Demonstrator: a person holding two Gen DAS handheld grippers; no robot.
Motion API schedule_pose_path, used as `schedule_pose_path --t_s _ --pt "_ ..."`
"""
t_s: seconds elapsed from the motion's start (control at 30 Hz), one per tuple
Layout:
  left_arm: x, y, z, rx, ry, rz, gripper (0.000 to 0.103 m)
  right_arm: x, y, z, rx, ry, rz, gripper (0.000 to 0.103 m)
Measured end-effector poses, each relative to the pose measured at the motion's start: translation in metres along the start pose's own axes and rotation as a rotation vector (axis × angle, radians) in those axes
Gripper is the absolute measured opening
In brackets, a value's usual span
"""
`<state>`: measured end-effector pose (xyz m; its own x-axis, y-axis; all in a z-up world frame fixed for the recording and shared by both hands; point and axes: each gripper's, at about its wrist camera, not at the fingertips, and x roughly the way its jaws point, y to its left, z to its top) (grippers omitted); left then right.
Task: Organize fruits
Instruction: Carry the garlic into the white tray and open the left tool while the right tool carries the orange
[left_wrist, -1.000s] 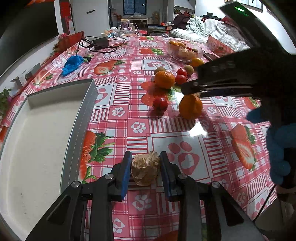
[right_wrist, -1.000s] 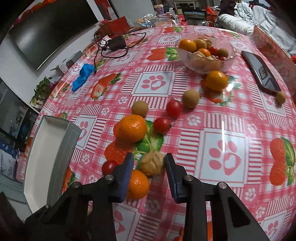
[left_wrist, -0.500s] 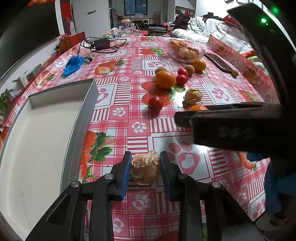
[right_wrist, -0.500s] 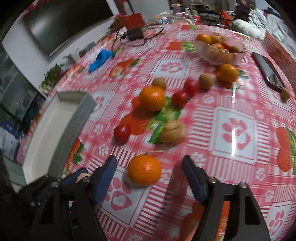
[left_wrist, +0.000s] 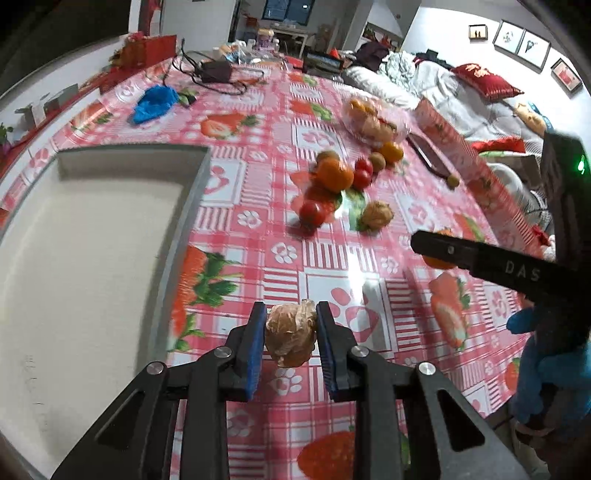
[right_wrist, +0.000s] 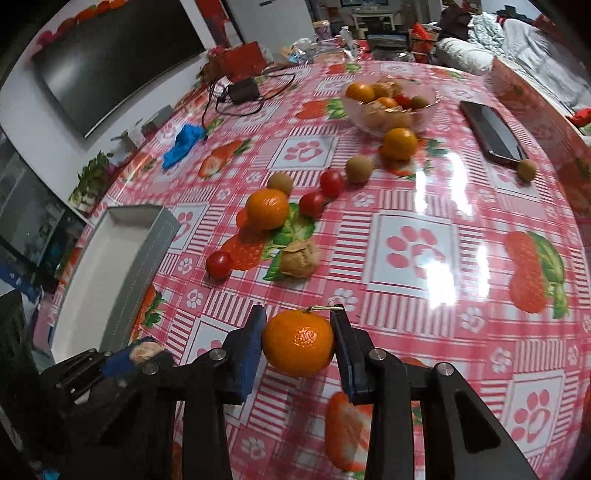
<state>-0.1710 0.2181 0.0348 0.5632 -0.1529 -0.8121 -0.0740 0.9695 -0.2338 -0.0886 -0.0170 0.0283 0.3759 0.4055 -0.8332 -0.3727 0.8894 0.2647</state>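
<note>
My left gripper (left_wrist: 291, 334) is shut on a papery husked fruit (left_wrist: 291, 336) and holds it above the tablecloth, right of the white tray (left_wrist: 188, 206). My right gripper (right_wrist: 298, 343) is shut on an orange mandarin (right_wrist: 298, 342), lifted off the table. It shows at the right of the left wrist view (left_wrist: 480, 258). On the cloth lie another mandarin (right_wrist: 267, 209), several cherry tomatoes (right_wrist: 219, 264), a second husked fruit (right_wrist: 299, 258) and brown round fruits (right_wrist: 359, 169). A glass bowl (right_wrist: 424, 110) of fruit stands at the back.
A black phone (right_wrist: 493, 133) lies right of the bowl with a small brown fruit (right_wrist: 526, 170) by it. A blue cloth (right_wrist: 183, 144) and a charger with cable (right_wrist: 242, 92) lie at the far left. The table edge runs along the right.
My right gripper has closed on the mandarin and lifted it toward me. My left gripper, still holding the husked fruit, has risen and shifted slightly.
</note>
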Motion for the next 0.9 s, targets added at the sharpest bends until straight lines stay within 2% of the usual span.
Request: schedule_pose_path --t_s 0.17,0.33,0.63,0.9 --pt "-0.024 0.006 0.008 0.014 -0.034 0.020 0.030 -0.009 -0.002 0.000 0.027 -0.012 0.020 0.037" --pt "-0.051 0.028 0.019 0.014 -0.069 0.069 0.030 -0.018 0.013 0.007 0.029 -0.024 0.053 0.037" --pt "-0.085 0.097 0.041 -0.028 -0.107 0.196 0.030 -0.012 0.083 0.039 -0.047 -0.025 0.130 0.037" --pt "-0.092 0.156 0.062 -0.112 -0.107 0.250 0.030 0.017 0.155 0.061 -0.149 0.028 0.179 0.038"
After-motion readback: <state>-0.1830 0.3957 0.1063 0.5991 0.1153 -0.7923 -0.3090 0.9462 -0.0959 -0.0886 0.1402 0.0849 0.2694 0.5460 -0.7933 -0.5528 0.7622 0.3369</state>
